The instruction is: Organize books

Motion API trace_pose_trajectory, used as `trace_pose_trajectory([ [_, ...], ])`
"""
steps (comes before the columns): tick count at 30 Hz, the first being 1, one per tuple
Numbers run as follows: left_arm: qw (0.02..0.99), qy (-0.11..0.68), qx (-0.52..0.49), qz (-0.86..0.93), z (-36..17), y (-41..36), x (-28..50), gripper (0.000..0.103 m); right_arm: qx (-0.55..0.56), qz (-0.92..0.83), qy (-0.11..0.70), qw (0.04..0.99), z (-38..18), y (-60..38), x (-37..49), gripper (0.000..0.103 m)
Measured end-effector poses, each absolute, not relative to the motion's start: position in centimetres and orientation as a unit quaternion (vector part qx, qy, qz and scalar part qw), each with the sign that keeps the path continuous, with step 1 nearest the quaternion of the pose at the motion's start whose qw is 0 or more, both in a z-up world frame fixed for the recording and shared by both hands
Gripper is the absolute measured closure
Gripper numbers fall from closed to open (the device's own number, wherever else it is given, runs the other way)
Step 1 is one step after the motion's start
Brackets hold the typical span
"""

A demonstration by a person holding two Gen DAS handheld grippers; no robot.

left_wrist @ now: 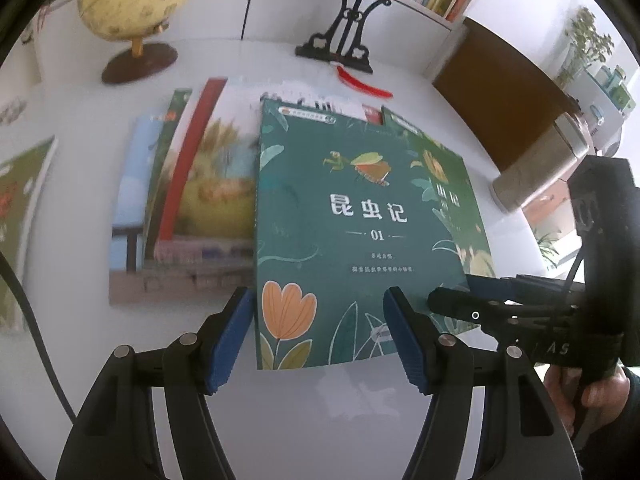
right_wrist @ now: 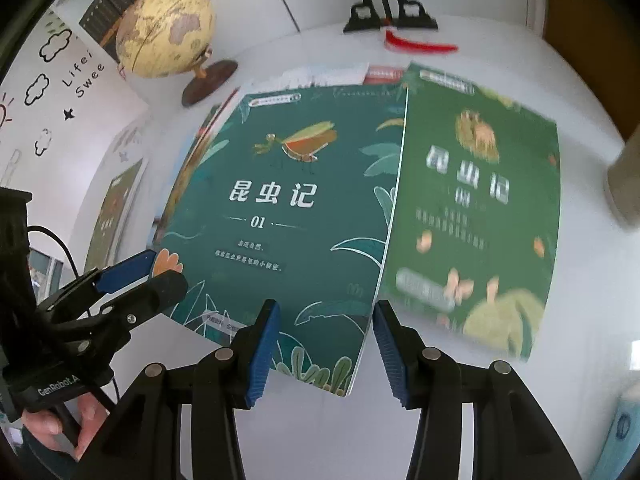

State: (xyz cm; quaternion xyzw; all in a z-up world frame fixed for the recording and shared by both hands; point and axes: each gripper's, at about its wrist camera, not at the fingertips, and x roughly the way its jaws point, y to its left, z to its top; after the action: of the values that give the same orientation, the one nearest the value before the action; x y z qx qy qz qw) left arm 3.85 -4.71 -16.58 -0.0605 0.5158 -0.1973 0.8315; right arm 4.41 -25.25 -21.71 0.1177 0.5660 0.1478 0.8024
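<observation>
Two green books point(right_wrist: 280, 200) on white table point(right_wrist: 580, 280), one globe point(right_wrist: 164, 32); both tools point(left_wrist: 318, 336) point(right_wrist: 326, 348) released, ungrasping.

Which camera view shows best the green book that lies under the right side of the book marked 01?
The right wrist view: the lighter green book shows nearly its whole cover there, though blurred. The left wrist view shows only a narrow strip of it, because the book marked 01 covers most of it.

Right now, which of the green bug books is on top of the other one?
The dark teal book marked 01, with the mantis picture. Its right edge overlaps the lighter green book, which lies partly beneath it to the right.
</observation>
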Motion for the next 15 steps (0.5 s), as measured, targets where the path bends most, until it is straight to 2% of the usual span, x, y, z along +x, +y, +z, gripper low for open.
trace_pose_trajectory([
  [5,0.828,0.526,-0.085,-0.176,-17.5,-3.0,4.1,0.039,0.137,0.158,0.595,0.776,-23.2,-26.4,3.8,0.055],
  [15,0.816,0.531,-0.135,-0.181,-18.3,-3.1,5.1,0.039,0.191,0.185,0.582,0.768,-23.8,-27.7,4.0,0.055],
])
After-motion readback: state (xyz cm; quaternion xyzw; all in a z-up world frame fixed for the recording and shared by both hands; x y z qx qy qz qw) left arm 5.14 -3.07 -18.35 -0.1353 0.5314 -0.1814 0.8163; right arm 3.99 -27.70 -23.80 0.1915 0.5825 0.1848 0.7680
